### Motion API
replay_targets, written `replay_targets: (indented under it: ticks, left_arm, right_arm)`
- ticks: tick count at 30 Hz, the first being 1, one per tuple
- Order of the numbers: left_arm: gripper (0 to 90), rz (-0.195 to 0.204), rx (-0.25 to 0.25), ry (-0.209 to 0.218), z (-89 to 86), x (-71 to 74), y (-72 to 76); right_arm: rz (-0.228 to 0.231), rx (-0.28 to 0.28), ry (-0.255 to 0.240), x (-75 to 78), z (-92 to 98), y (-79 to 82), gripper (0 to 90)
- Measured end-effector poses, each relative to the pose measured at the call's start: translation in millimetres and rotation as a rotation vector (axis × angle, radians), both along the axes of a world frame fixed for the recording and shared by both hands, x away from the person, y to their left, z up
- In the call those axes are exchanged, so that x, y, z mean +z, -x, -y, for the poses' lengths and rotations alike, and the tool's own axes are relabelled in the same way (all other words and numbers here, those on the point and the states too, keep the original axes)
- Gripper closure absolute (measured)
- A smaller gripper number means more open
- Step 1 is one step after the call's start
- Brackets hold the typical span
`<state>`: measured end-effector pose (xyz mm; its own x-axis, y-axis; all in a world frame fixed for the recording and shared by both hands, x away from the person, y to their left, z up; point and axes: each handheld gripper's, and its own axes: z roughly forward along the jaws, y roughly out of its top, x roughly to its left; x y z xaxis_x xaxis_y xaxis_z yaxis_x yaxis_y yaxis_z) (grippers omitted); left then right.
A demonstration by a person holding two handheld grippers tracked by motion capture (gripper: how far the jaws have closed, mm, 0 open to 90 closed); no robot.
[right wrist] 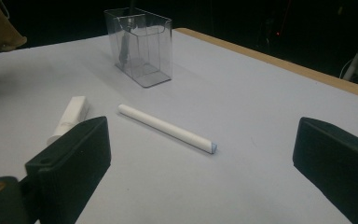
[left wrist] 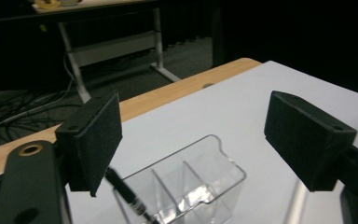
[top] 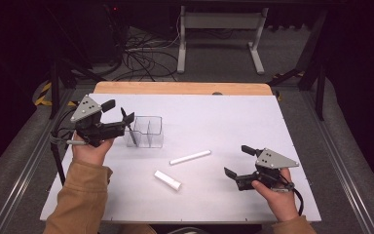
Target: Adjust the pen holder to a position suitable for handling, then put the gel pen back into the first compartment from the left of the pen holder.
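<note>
the white table carries a clear three-part holder near its left side, with two white sticks lying loose toward the middle. the holder stands upright; a dark pen leans in the compartment nearest the left gripper, its tip down on the floor of that compartment and its upper end slanting out over the rim. the other two compartments look empty. the left gripper hangs just over that end of the holder with its jaws spread wide and nothing between them, so the pen appears to have been let go already.

the main risk, as a judgement, lies with the holder: it is light and tall, and a jaw catching its rim or the slanted pen on the way out could tip it or drag it across the table. the pen, leaning rather than upright, could also lever out if knocked.

next come the long white stick and the short white stick, apart from each other. both are round and could roll off-line if the right gripper, also spread and empty, closes off-centre.
</note>
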<state>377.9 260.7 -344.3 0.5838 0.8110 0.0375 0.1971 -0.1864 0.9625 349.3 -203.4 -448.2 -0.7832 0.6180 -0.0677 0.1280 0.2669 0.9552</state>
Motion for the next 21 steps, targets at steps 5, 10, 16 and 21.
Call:
replay_targets:
  ticks: [5,10,16,21]
  left_arm:
    - [17.2,-0.021,-0.083,-0.007,14.0,3.5,0.7]
    - [14.8,-0.075,-0.144,-0.036,30.1,0.1,-8.1]
    - [13.3,-0.105,-0.212,-0.077,45.8,-2.8,-15.9]
    - [12.2,-0.138,-0.273,-0.111,59.0,-1.8,-21.2]
  right_arm:
    - [-0.002,-0.001,-0.001,0.4,0.2,-0.3,4.8]
    - [-0.008,-0.003,0.003,-0.7,0.6,-0.7,4.8]
    - [-0.006,-0.004,0.000,0.2,1.6,-0.7,4.8]
    - [-0.007,-0.008,-0.004,0.5,2.8,-1.7,4.8]
